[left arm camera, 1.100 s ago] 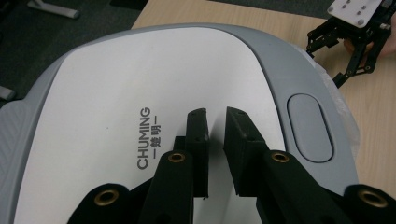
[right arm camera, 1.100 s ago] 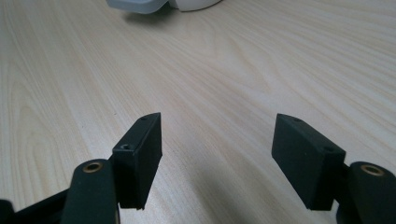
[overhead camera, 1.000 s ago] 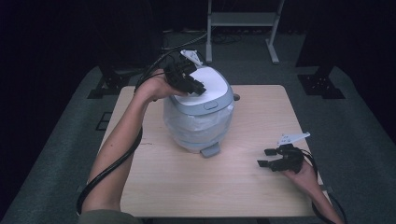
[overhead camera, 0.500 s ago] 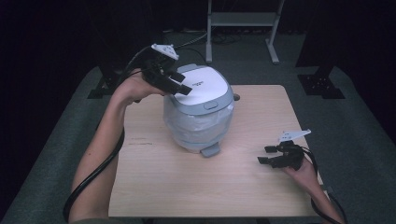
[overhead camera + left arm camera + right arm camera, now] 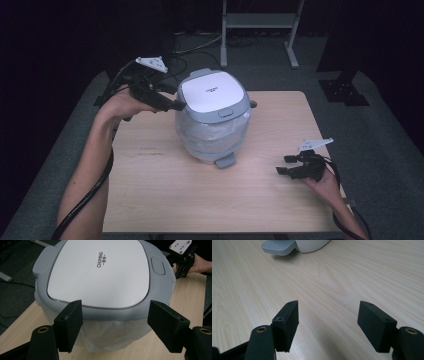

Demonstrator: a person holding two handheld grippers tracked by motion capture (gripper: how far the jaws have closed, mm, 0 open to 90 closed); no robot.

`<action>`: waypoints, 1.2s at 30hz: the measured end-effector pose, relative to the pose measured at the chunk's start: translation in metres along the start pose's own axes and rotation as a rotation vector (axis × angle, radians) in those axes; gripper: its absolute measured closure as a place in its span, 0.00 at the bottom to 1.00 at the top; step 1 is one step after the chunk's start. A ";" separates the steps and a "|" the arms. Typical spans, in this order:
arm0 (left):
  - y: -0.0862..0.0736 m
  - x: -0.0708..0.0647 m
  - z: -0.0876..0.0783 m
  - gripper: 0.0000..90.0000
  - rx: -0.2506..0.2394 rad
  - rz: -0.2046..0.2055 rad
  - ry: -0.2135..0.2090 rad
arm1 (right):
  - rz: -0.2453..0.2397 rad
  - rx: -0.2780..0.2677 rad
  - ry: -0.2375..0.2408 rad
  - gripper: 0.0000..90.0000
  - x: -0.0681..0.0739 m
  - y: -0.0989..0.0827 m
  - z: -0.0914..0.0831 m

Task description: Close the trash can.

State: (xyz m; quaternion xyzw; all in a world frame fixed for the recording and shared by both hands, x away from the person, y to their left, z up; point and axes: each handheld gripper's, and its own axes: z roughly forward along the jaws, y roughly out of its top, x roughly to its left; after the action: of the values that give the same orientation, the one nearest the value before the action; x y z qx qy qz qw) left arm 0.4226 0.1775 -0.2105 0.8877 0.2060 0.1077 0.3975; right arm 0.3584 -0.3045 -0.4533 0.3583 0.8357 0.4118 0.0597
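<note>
Standing mid-bench point(image 5: 150, 200): rice cooker point(image 5: 212, 117), likely heavy, smooth-lidded, wrap slippery. Left claw point(image 5: 172, 102) just opening beside lid rim, gripping nothing; right claw point(image 5: 285, 165) resting spread, empty. Gripping best at rigid rim.

The high view looks down on the table point(image 5: 165, 200); both gripper views sit close (sharing its wood).

Dark room — grey carpet floor point(image 5: 60, 165), a pale wooden table point(image 5: 165, 200), a metal stand point(image 5: 257, 20) behind.
</note>
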 end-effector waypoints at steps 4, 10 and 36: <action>-0.013 0.001 -0.006 0.28 0.000 -0.015 0.016 | -0.001 0.001 -0.005 0.36 0.000 0.000 0.000; -0.034 0.003 -0.014 0.26 -0.013 -0.045 0.034 | -0.001 0.004 -0.010 0.36 -0.002 -0.001 0.000; -0.101 -0.004 -0.002 0.21 -0.020 -0.114 0.068 | 0.001 0.000 -0.004 0.36 -0.003 0.000 0.001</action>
State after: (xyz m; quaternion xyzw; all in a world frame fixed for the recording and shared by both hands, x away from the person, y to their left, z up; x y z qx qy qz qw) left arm 0.3902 0.2375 -0.2855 0.8663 0.2687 0.1171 0.4045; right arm 0.3615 -0.3056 -0.4546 0.3594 0.8355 0.4112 0.0611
